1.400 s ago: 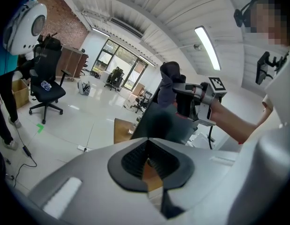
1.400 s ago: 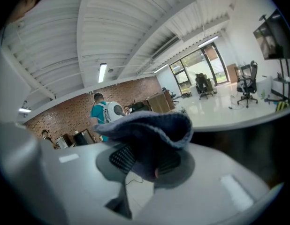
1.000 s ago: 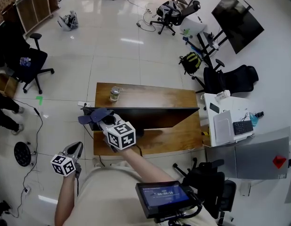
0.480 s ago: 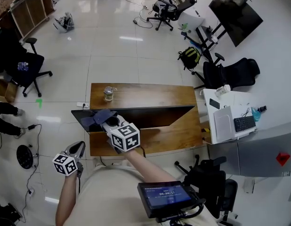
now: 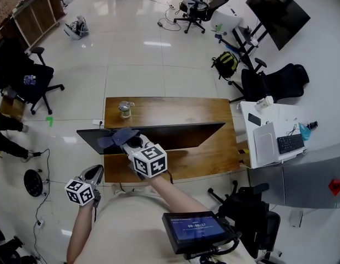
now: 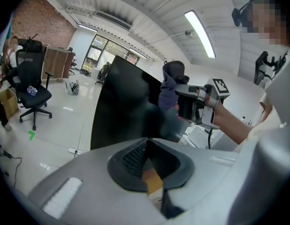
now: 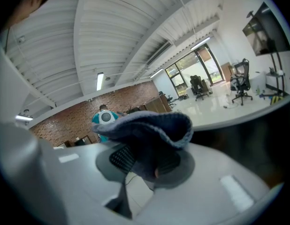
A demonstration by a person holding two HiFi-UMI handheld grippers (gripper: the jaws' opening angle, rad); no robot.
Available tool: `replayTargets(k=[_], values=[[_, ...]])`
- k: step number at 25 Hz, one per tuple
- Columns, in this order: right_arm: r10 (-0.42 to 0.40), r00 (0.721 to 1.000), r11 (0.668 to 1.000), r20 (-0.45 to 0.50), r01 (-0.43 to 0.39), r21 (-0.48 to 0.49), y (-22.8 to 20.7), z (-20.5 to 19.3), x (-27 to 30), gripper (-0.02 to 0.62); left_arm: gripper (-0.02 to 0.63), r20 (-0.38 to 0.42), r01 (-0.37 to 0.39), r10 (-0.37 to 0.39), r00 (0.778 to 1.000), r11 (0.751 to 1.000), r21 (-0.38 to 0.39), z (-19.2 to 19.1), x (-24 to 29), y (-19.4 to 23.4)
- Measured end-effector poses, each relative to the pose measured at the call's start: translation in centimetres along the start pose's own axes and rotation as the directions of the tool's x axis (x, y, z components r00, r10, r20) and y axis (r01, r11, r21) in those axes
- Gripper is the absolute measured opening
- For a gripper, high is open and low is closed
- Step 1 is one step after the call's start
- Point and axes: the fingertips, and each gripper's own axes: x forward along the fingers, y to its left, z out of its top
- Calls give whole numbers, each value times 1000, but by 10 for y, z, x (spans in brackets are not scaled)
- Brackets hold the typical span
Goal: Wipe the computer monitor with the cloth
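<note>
Firmly, the right gripper's (image 5: 127, 141) jaws clamp one blue-grey cloth (image 5: 116, 137), lying at the single black monitor's (image 5: 175, 136) upper-left edge. The left gripper's (image 5: 93, 175) jaws meet on nothing, well apart from it. One glass jar (image 5: 124, 109) stands on the table (image 5: 181, 110) beyond.

A wooden desk (image 5: 184, 109) bears a monitor (image 5: 178, 136) and glass jar (image 5: 124, 109).
</note>
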Motion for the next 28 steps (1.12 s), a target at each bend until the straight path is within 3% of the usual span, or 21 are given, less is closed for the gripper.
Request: replayTargets(k=[17,28], values=[[1,1000,1000,3,-1,-19,-45,9,-51,95,-8,22,-15,15,1000,1000,-1,-6,35,-47],[-25,1000,996,-19,24,-82,-86,8,-90,94,-8,46,-7,8,999,1000,-21,-20,70,-83]])
